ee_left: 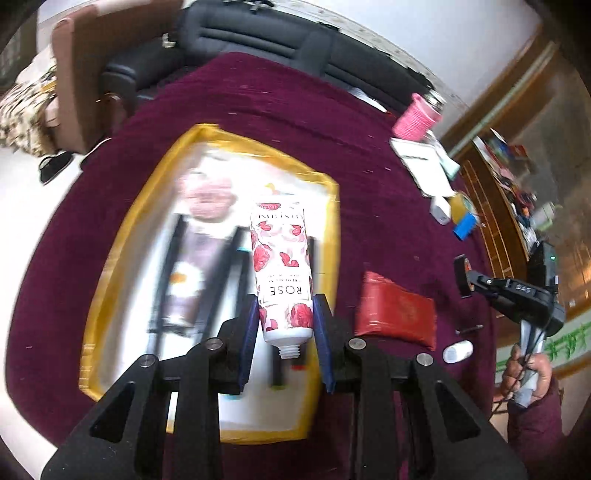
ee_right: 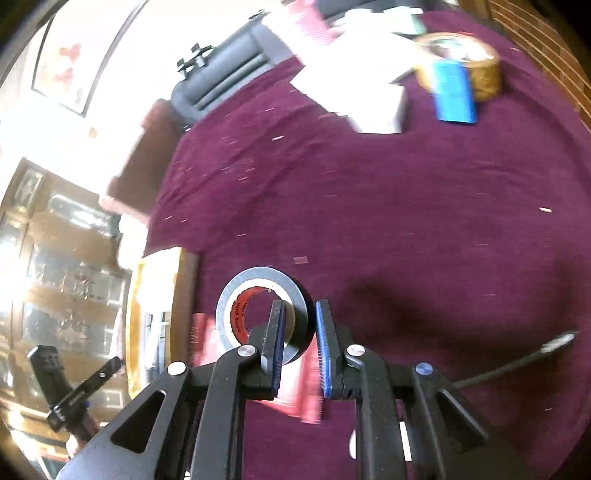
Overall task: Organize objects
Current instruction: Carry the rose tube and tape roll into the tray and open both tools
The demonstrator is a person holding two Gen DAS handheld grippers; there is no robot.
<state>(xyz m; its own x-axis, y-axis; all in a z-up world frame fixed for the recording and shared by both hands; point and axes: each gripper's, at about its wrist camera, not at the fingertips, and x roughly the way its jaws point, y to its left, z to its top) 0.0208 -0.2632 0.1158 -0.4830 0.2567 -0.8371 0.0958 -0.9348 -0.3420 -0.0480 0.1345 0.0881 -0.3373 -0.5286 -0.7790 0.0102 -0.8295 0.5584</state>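
Note:
My left gripper (ee_left: 283, 325) is shut on a white rose-print tube (ee_left: 281, 273) with its cap off, held above a yellow-rimmed tray (ee_left: 332, 206) that holds pens and other blurred items. My right gripper (ee_right: 299, 332) is shut on the wall of a grey tape roll (ee_right: 236, 295) with a red core, lifted above the maroon tablecloth (ee_right: 406, 221). In the left wrist view the right gripper (ee_left: 465, 277) shows at the right with the roll. A red pouch (ee_left: 395, 314) lies on the cloth beside the tray, and a white cap (ee_left: 458, 350) lies near it.
At the far side lie a pink ribbed cup (ee_left: 415, 118), white boxes (ee_right: 362, 92), a yellow tape roll (ee_right: 476, 66) and a blue card (ee_right: 454, 92). A black chair (ee_left: 258, 33) stands behind the table. A thin black rod (ee_right: 517, 365) lies at the right.

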